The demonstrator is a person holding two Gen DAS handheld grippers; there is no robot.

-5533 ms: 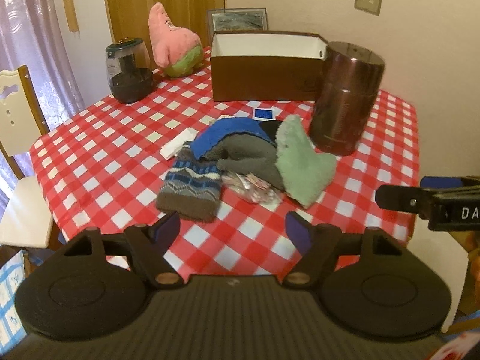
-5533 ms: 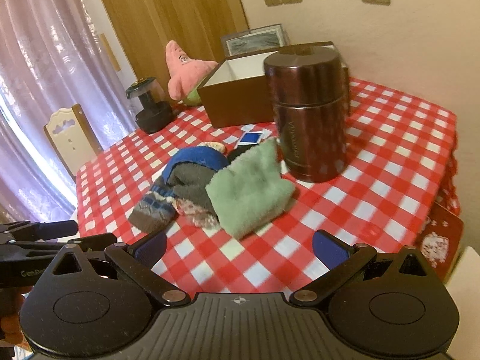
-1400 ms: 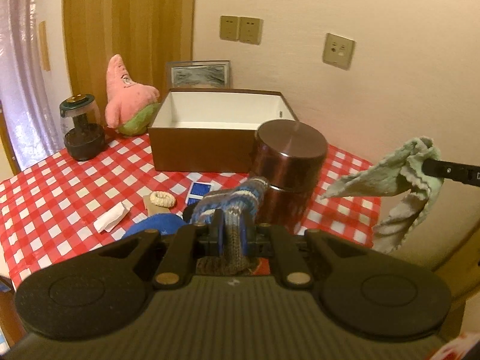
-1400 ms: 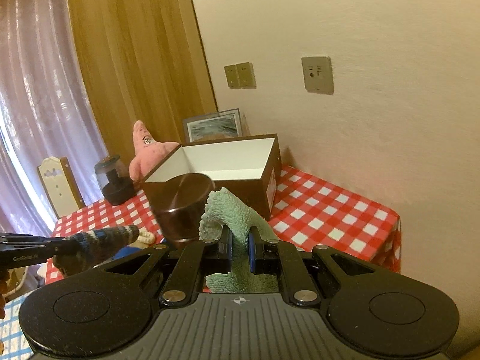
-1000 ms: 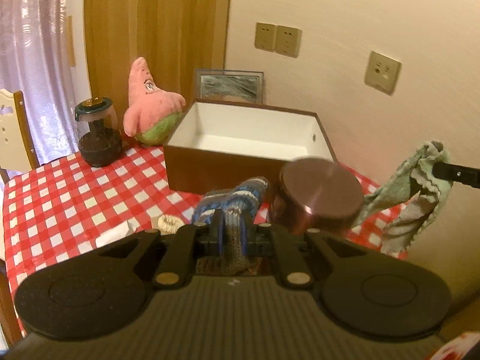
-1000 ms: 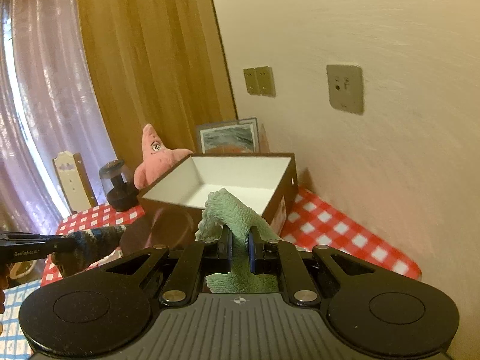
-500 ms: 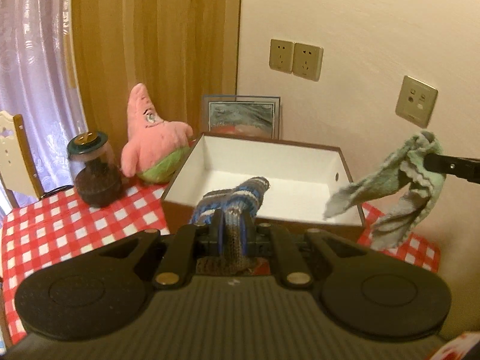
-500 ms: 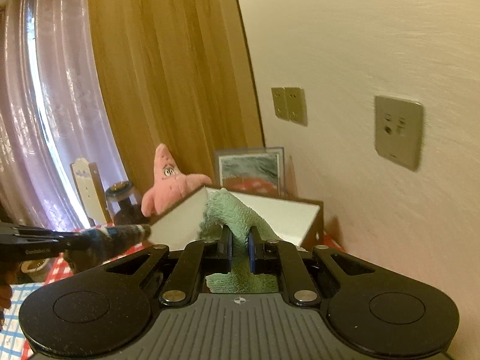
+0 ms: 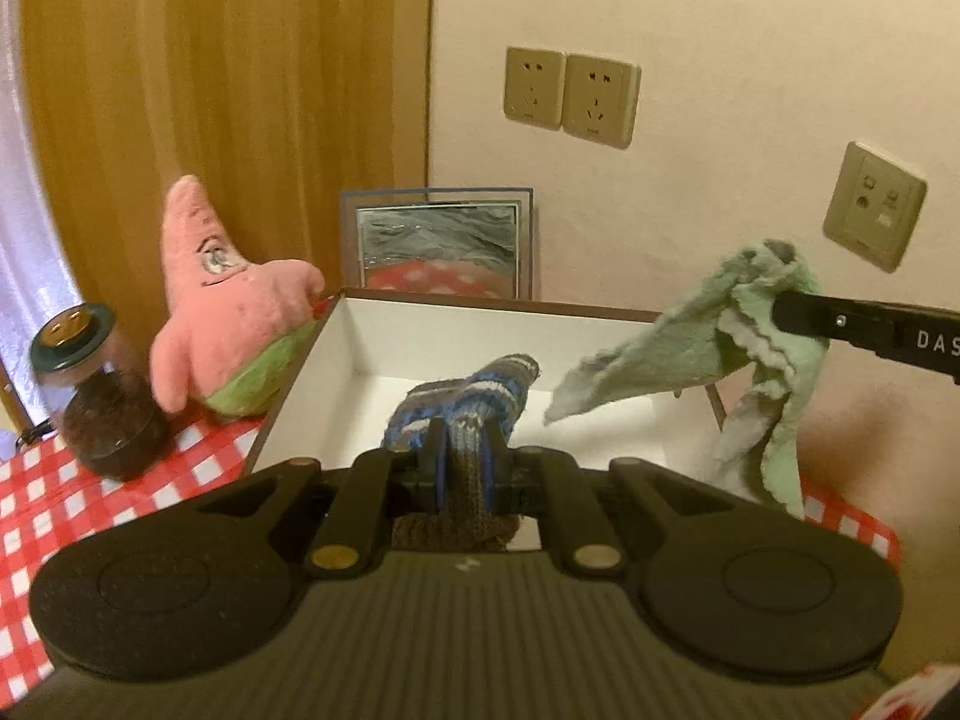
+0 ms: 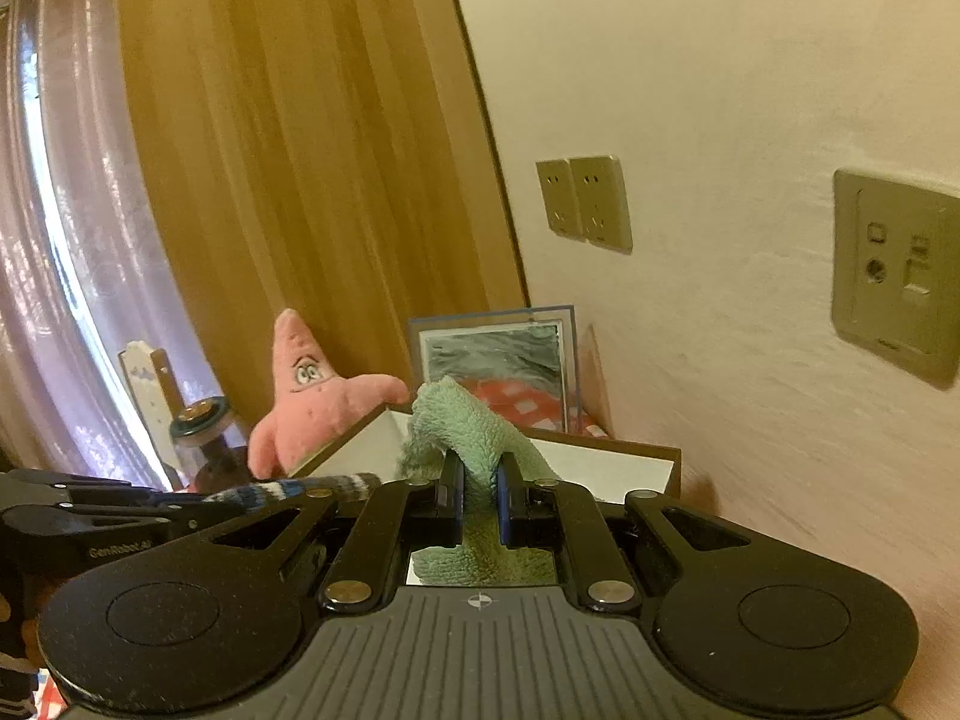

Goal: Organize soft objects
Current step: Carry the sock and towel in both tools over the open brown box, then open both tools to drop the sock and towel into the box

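My left gripper (image 9: 467, 438) is shut on a striped knitted sock (image 9: 480, 387), blue, grey and brown, which hangs over the open brown box (image 9: 300, 372) with its white inside. My right gripper (image 10: 478, 468) is shut on a pale green fuzzy cloth (image 10: 462, 420). In the left wrist view that green cloth (image 9: 708, 342) dangles from the right gripper's dark fingertips (image 9: 804, 315) over the box's right side. In the right wrist view the sock (image 10: 300, 489) and the left gripper (image 10: 198, 501) show at the left, before the box (image 10: 612, 465).
A pink star plush (image 9: 222, 300) leans against the box's left side. Left of it stands a dark jar (image 9: 96, 396) on the red checked tablecloth (image 9: 72, 492). A framed picture (image 9: 438, 240) stands behind the box against the wall with sockets (image 9: 570, 96).
Both grippers have moved forward with their cloths, from over the table and the brown canister to above the box. The box, plush and picture now loom larger.
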